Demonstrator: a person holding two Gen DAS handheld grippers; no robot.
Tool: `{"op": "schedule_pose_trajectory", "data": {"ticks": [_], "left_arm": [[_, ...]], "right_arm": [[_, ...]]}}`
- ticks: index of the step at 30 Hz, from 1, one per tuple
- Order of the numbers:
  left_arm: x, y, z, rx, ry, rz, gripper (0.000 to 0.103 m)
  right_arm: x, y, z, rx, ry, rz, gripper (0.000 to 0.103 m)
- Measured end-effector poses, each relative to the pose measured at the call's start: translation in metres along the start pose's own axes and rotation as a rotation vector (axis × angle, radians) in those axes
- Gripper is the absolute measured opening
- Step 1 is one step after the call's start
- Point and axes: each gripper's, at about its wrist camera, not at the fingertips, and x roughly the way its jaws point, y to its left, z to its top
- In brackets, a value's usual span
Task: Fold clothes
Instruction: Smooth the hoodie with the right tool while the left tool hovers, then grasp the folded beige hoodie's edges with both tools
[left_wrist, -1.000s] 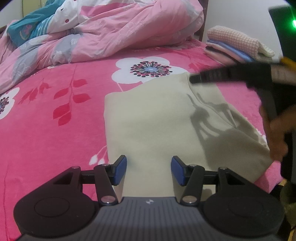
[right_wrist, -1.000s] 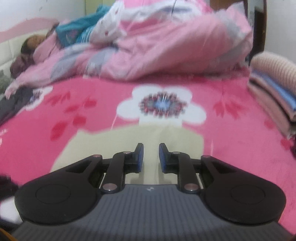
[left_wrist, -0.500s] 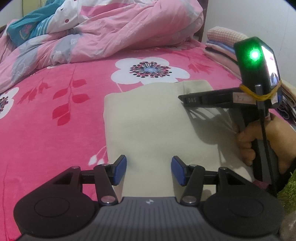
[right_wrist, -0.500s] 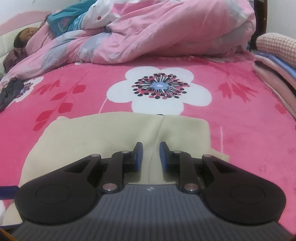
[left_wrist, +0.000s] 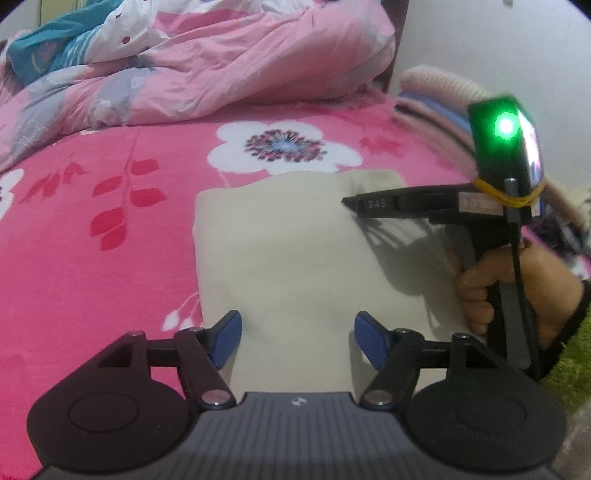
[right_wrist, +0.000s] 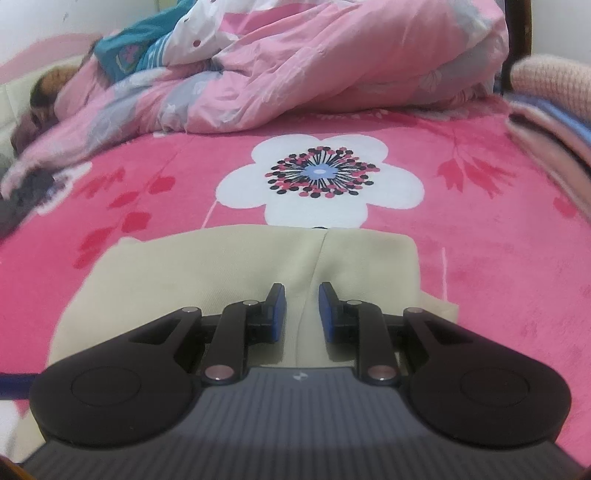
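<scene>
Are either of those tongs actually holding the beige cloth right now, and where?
No. Both tongs, left and right, hover open over the beige cloth, gripping nothing.

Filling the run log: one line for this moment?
left gripper: opening, empty | right gripper: narrow gap, empty | beige garment: flat on bed

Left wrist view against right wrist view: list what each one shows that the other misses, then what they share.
Only the left wrist view shows the person's hand gripping the right gripper's handle, its green light, and the left gripper, whose jaws have just been opening, nothing between them.

Only the right wrist view shows the right gripper from behind, jaws narrowly apart over the cloth's seam, and dark clothing at far left.

Both show the beige garment on the pink floral blanket, the crumpled quilt and the folded stack.
</scene>
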Motion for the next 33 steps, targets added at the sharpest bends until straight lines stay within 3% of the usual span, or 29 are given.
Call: {"op": "schedule_pose_trajectory", "data": {"ticks": [1, 3, 6, 8, 11, 15, 18, 22, 27, 33], "left_arm": [[-0.003, 0.004, -0.001, -0.004, -0.017, -0.005, 0.073], [-0.008, 0.012, -0.002, -0.017, -0.051, -0.01, 0.084], [-0.006, 0.022, 0.0, -0.019, -0.035, -0.011, 0.084], [-0.003, 0.028, -0.002, -0.02, -0.018, -0.025, 0.085], [0.002, 0.044, -0.009, -0.079, 0.014, -0.077, 0.088], [0.014, 0.063, -0.017, -0.157, 0.076, -0.197, 0.09], [0.02, 0.071, -0.023, -0.183, 0.083, -0.248, 0.094], [0.027, 0.081, -0.022, -0.228, 0.078, -0.316, 0.097], [0.047, 0.088, -0.011, -0.283, 0.092, -0.397, 0.097], [0.07, 0.086, 0.002, -0.275, 0.103, -0.443, 0.102]], "right_arm": [[-0.005, -0.006, 0.001, 0.032, 0.001, 0.025, 0.021], [-0.022, -0.018, 0.0, 0.085, -0.019, 0.046, 0.035], [-0.051, -0.038, -0.009, 0.149, -0.062, 0.053, 0.042], [-0.068, -0.053, -0.018, 0.191, -0.078, 0.046, 0.052], [-0.089, -0.077, -0.033, 0.272, -0.089, 0.052, 0.055], [-0.095, -0.116, -0.064, 0.479, -0.026, 0.149, 0.062], [-0.09, -0.133, -0.088, 0.636, 0.02, 0.274, 0.066], [-0.092, -0.13, -0.098, 0.64, 0.027, 0.315, 0.067], [-0.078, -0.124, -0.087, 0.585, 0.074, 0.373, 0.089], [-0.043, -0.113, -0.063, 0.522, 0.143, 0.512, 0.102]]}}
